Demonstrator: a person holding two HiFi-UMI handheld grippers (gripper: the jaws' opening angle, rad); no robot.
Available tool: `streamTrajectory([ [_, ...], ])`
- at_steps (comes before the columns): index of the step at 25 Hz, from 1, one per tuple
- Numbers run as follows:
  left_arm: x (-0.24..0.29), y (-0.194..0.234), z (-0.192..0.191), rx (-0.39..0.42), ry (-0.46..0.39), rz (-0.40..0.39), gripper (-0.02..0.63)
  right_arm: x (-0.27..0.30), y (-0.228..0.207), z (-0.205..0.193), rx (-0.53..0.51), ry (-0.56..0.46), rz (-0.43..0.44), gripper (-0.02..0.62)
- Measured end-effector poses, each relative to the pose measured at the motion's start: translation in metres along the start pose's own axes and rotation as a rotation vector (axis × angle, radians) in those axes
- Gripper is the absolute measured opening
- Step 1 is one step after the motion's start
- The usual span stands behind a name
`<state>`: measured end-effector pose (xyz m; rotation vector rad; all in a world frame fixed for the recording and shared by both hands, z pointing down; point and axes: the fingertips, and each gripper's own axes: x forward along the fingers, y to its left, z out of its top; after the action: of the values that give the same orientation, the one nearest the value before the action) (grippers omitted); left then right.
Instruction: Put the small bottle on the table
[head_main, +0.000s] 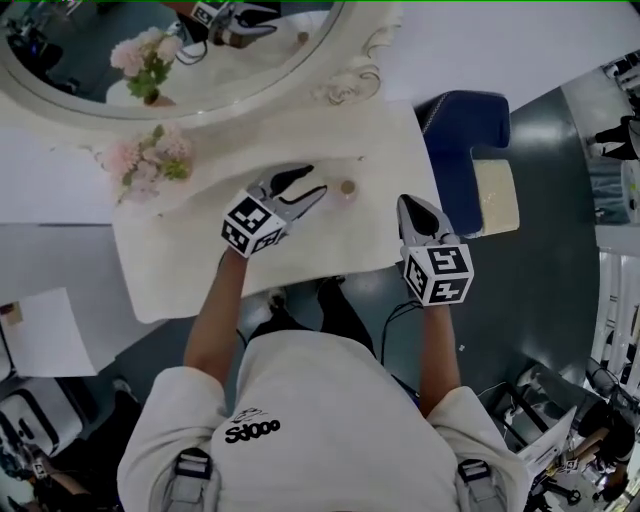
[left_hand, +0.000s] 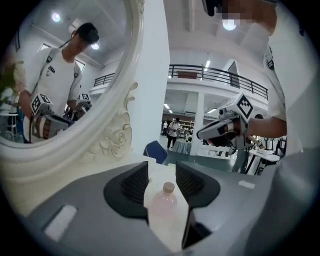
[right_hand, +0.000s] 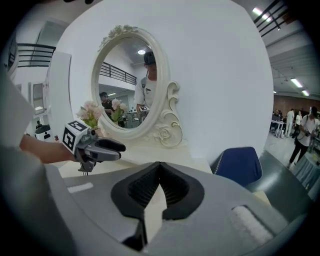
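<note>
pink small bottle (left_hand: 165, 206) stands untouched before the spread left tongs (left_hand: 162, 169), while the right tongs (right_hand: 159, 166) are pressed together.

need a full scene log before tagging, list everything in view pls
table: 1, cream, against the white wall, in front of the person
mirror: 1, oval with an ornate white frame, at the back of the table
flowers: 1 bunch, pink with green leaves, on the table beside the mirror
small bottle: 1, pale pink with a tan cap, upright on the table just ahead of the left gripper's jaws, not gripped
chair: 1, blue, past the table's right end
sheet: 1, white, low down at the left
left gripper: 1, grey and black, over the table, jaws apart
right gripper: 1, grey and black, at the table's right edge, jaws together, empty
</note>
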<state>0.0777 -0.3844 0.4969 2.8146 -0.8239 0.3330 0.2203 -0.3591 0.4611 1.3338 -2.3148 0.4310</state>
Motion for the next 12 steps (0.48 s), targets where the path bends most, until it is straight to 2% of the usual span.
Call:
streamTrajectory([
  [6,-0.069,0.007,0.034,0.039,-0.064,0.122,0.026,-0.027,0.037,0.026,-0.055,-0.074,-0.037,0.002],
  [9,-0.097,0.006,0.052,0.049,-0.102,0.157,0.015,-0.044,0.052,0.042,-0.086,-0.126,-0.074,0.002],
  [12,-0.123,-0.006,0.068,0.081,-0.145,0.154,0.015,-0.061,0.070,0.055,-0.112,-0.176,-0.109,0.002],
])
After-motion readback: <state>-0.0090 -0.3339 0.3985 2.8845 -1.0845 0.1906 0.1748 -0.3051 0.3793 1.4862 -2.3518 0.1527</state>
